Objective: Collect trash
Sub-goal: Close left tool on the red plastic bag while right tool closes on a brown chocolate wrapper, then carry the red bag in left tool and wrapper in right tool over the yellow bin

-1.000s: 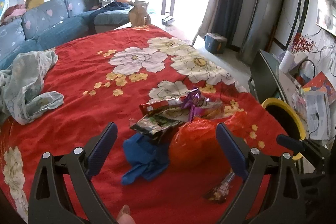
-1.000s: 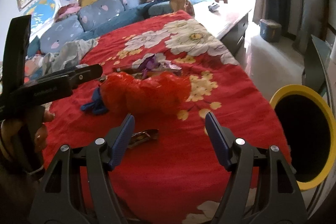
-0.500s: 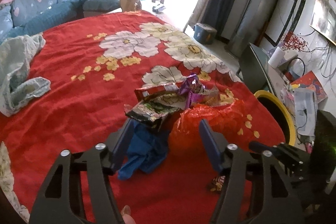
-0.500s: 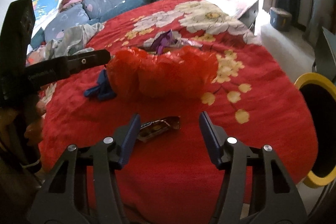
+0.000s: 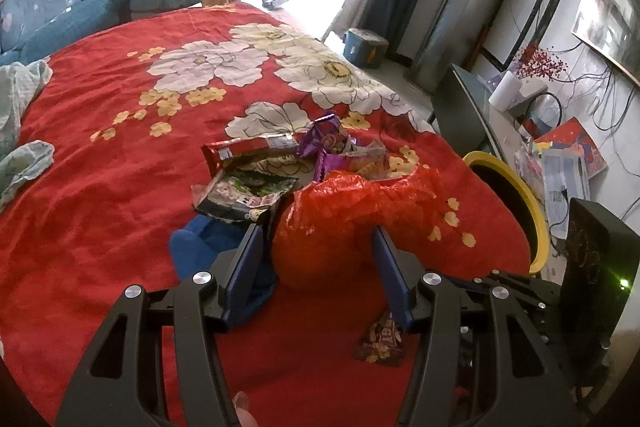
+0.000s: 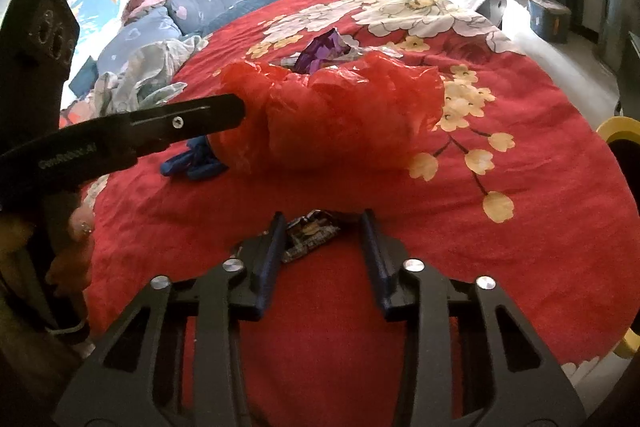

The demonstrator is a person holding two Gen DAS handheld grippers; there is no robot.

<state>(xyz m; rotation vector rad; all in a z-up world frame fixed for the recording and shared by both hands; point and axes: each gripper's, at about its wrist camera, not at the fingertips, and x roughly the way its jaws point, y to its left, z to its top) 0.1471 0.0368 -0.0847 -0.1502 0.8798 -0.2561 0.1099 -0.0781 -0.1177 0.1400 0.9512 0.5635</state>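
Observation:
A crumpled orange-red plastic bag point(image 5: 352, 223) lies on the red flowered cloth point(image 5: 120, 167). My left gripper point(image 5: 318, 239) is open, its jaws on either side of the bag's near end. Behind the bag lie snack wrappers point(image 5: 248, 191) and a purple wrapper point(image 5: 326, 143); a blue cloth point(image 5: 200, 247) lies to its left. A small dark wrapper point(image 5: 382, 345) lies by the left gripper's right finger. In the right wrist view my right gripper point(image 6: 322, 227) is open around that dark wrapper point(image 6: 310, 231), with the bag point(image 6: 332, 119) beyond.
A yellow-rimmed black bin point(image 5: 516, 203) stands at the right edge of the table; it also shows in the right wrist view point(image 6: 620, 135). A pale crumpled garment point(image 5: 20, 131) lies at the far left. A blue sofa point(image 6: 200, 3) stands behind.
Both grippers moved forward and down while their jaws narrowed. The left now brackets the orange bag. The right now brackets the small dark wrapper.

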